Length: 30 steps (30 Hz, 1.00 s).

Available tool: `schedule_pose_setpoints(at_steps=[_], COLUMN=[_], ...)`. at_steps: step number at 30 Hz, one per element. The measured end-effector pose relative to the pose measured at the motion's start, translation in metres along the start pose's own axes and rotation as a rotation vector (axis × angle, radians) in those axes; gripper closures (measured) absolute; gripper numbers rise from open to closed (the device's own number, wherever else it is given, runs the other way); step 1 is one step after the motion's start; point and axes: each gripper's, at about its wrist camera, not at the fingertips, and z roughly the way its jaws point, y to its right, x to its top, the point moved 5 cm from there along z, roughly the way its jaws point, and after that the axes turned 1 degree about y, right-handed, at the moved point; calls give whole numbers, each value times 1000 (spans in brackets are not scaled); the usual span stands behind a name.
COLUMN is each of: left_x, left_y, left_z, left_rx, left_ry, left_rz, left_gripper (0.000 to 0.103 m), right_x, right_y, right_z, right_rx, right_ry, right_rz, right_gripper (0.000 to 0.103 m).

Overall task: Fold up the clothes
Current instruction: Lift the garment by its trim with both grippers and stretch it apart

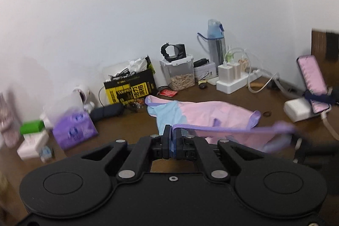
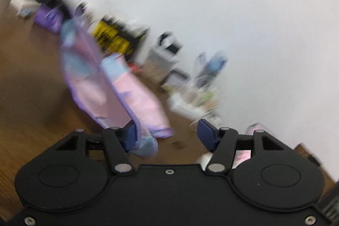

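Observation:
A small pink and light-blue garment (image 1: 203, 113) with purple trim lies on the brown table (image 1: 127, 126). My left gripper (image 1: 173, 135) is shut on its purple hem band, which stretches taut to the right. In the blurred right wrist view the garment (image 2: 118, 90) hangs stretched from the upper left down to my right gripper (image 2: 167, 132). That gripper is open, and the cloth drapes against its left finger (image 2: 130, 135) without being clamped.
Along the wall stand a yellow-and-black box (image 1: 131, 88), a clear container of seeds (image 1: 180, 75), a blue water bottle (image 1: 216, 43), white chargers on a power strip (image 1: 231, 77), a purple tissue pack (image 1: 74, 128) and a pink phone on a stand (image 1: 312, 84).

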Motion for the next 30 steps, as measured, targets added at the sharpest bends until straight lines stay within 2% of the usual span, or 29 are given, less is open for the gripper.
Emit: schedule_pose_setpoints(at_steps=[2, 4, 5, 6, 8, 9, 12, 14, 16, 17, 18, 20, 23, 24, 26, 28, 29, 30], left_x=[-11, -28, -40, -52, -75, -84, -102, -106, -108, -107, -107, -109, -109, -109, -108, -108, -108, -113], left_y=[10, 17, 24, 29, 38, 43, 53, 58, 64, 69, 73, 80, 88, 90, 91, 95, 96, 95], left_z=[-23, -31, -30, -29, -28, -29, -32, -35, -41, -48, -51, -53, -41, -38, -34, -27, -23, -18], left_rx=[-14, -17, -25, -31, -43, -39, -22, -28, -43, -48, -50, -55, -111, -119, -135, -215, -251, -250], left_ry=[11, -14, -43, -73, -122, -134, -139, -127, -86, -20, 10, 39, 50, 52, 58, 24, 7, -15], left_rz=[-31, -33, -12, 4, 46, 70, 172, 226, 282, 341, 389, 443, 583, 622, 663, 710, 733, 760], left_gripper=[101, 101, 101, 101, 101, 101, 99, 85, 21, 12, 12, 12, 14, 20, 40, 80, 82, 83], right_x=[8, 3, -4, -14, -33, -42, -64, -66, -61, -58, -56, -55, -57, -56, -52, -51, -51, -51], right_y=[18, 24, 21, 14, 0, -8, -29, -32, -32, -30, -29, -29, -25, -22, -19, -16, -15, -13], right_z=[-21, -33, -35, -35, -36, -38, -52, -63, -79, -87, -90, -97, -104, -103, -100, -100, -99, -97], right_rx=[19, 77, 116, 164, 244, 278, 334, 336, 328, 322, 316, 300, 293, 294, 294, 299, 300, 298], right_ry=[41, 32, 9, -23, -88, -115, -156, -146, -89, -54, -31, -3, 14, 20, 34, 37, 37, 33], right_rz=[15, 29, 15, -3, -33, -47, -84, -74, -86, -97, -107, -137, -172, -179, -199, -202, -202, -198], right_gripper=[37, 39, 46, 65, 91, 99, 100, 100, 99, 99, 99, 99, 99, 99, 99, 99, 99, 99])
